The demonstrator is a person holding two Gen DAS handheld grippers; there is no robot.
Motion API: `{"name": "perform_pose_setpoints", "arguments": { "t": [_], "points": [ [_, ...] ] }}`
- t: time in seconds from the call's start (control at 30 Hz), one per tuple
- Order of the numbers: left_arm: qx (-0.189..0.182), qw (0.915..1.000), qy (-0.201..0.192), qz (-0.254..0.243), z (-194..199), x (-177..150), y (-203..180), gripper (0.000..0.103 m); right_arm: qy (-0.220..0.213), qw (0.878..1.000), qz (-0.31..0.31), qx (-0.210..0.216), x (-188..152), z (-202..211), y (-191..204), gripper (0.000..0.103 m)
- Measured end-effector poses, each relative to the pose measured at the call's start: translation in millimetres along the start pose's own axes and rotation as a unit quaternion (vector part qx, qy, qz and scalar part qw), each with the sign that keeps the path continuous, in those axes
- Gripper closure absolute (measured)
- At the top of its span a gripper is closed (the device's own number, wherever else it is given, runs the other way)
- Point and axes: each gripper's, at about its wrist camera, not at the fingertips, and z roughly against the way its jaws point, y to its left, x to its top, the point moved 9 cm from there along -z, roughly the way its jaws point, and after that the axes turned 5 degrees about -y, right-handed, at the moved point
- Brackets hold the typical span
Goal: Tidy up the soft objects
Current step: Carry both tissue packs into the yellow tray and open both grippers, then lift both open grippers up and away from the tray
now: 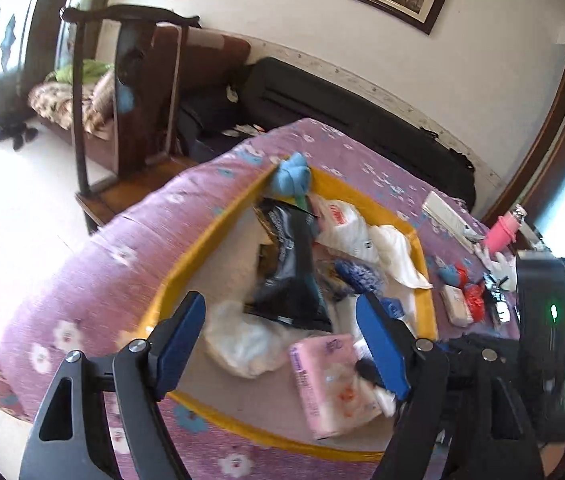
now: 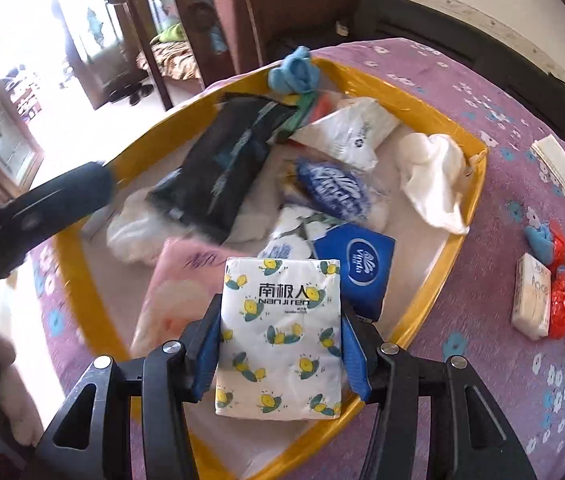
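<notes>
Right wrist view showed our right gripper (image 2: 280,354) clamped on a white tissue pack (image 2: 280,336) with yellow lemons printed on it. Both blue pads pressed on its long sides, and the pack stood out forward between the fingers, over the near part of the yellow tray (image 2: 478,184). Just ahead of it in the tray lay a blue pack (image 2: 356,270), and to its left a pink pack (image 2: 180,292). A black bag (image 2: 224,168), a white cloth (image 2: 434,180) and a blue sock ball (image 2: 294,72) lay further in. Outside the tray, on the purple bedcover (image 2: 482,272), we saw one more small pack (image 2: 532,302) beside red wrappers (image 2: 564,300).

From the left wrist view, our left gripper (image 1: 282,340) stood wide, with nothing between the pads. It hung above the tray (image 1: 210,236), and the pink pack (image 1: 332,384) lay under it, nearer to its right finger.
</notes>
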Motion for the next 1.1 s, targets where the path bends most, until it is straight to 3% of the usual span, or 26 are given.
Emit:
{"name": "perform_pose_setpoints", "arguments": {
  "t": [0.27, 0.5, 0.7, 0.87, 1.1],
  "points": [
    [0.027, 0.9994, -0.015, 0.014, 22, 0, 19, 0.022, -0.01, 0.998, 0.011, -0.055, 15, -9, -18, 0.045],
    [0.055, 0.998, -0.031, -0.001, 31, 2, 11, 0.017, -0.005, 0.999, 0.031, -0.033, 0, -5, -3, 0.04],
    [0.075, 0.993, -0.085, -0.031, 56, 13, -9, 0.009, -0.072, 0.996, 0.047, -0.024, 5, 34, 0, 0.025],
    [0.076, 0.9889, -0.117, -0.05, 72, 18, -27, 0.006, -0.123, 0.991, 0.049, -0.029, 3, 68, -5, 0.021],
    [0.071, 0.9861, -0.132, -0.072, 84, 15, -49, 0.005, -0.166, 0.985, 0.022, -0.038, -9, 102, -24, 0.02]
  ]
}}
